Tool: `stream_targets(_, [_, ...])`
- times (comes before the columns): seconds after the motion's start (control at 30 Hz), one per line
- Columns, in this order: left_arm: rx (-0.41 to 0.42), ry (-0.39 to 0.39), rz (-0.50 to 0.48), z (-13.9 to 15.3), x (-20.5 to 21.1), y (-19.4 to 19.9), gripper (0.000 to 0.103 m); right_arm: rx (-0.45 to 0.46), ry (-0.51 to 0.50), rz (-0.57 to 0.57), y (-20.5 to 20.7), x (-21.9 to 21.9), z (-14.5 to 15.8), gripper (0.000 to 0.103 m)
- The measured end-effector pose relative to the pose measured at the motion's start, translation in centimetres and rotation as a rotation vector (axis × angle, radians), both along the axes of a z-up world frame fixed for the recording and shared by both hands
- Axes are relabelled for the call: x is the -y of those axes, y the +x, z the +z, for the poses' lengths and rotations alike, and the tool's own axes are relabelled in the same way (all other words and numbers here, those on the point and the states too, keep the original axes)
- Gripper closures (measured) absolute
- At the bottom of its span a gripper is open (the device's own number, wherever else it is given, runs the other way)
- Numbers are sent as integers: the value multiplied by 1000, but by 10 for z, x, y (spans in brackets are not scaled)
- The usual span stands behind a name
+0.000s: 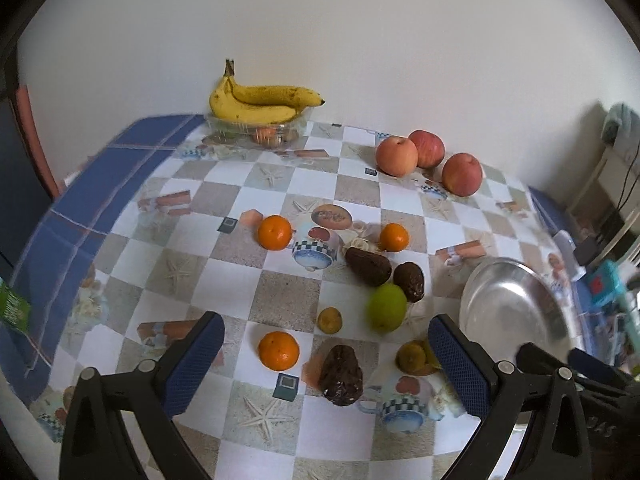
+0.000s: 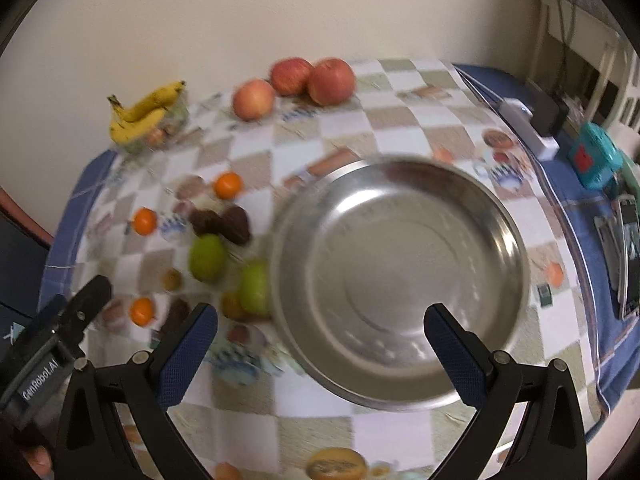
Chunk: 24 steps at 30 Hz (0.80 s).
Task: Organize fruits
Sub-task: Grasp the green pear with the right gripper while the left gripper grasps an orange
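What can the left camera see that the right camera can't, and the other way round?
Only the left camera shows a green packet at the table's left edge. Only the right camera shows the whole metal bowl, a second green fruit beside it, and a phone on the blue cloth. Both show the bananas, three apples, the oranges, dark avocados and the checked tablecloth. The left gripper and right gripper are both open and empty.

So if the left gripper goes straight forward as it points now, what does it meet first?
Probably the dark avocado lying between the open fingers of the left gripper, with an orange just to its left. Depth in this fisheye view is uncertain, so the gripper may pass above them.
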<state>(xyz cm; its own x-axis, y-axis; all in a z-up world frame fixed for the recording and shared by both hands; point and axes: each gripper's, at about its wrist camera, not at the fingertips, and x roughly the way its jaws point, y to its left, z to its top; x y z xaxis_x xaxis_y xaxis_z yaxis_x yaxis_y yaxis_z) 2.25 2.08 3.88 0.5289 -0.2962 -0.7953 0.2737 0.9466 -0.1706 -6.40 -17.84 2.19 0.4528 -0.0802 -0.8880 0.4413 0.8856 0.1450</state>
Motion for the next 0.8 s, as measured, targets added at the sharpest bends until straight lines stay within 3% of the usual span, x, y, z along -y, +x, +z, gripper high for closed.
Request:
stream_targets(0.1, [-80, -67, 17, -1, -10, 15, 0, 0, -7, 24, 19, -13, 6, 5])
stream_targets(0.2, [-58, -26, 49, -3, -15, 19, 0, 1, 26, 57, 37, -24, 5, 18])
stream_targets(0.37, [-92, -21, 90, -15, -31, 37, 2, -23, 71, 109, 60, -42, -10, 38])
stream_targets(0.43, [-116, -34, 95, -22, -37, 43, 7, -35, 89, 113, 69, -46, -18, 41])
stream_targets(0.5, [-162, -54, 103, -32, -42, 49, 19, -44, 104, 119, 76, -49, -25, 45])
stream_targets(0.8, [-336, -75, 61, -83, -39, 52, 38, -84, 186, 111, 107, -50, -59, 52])
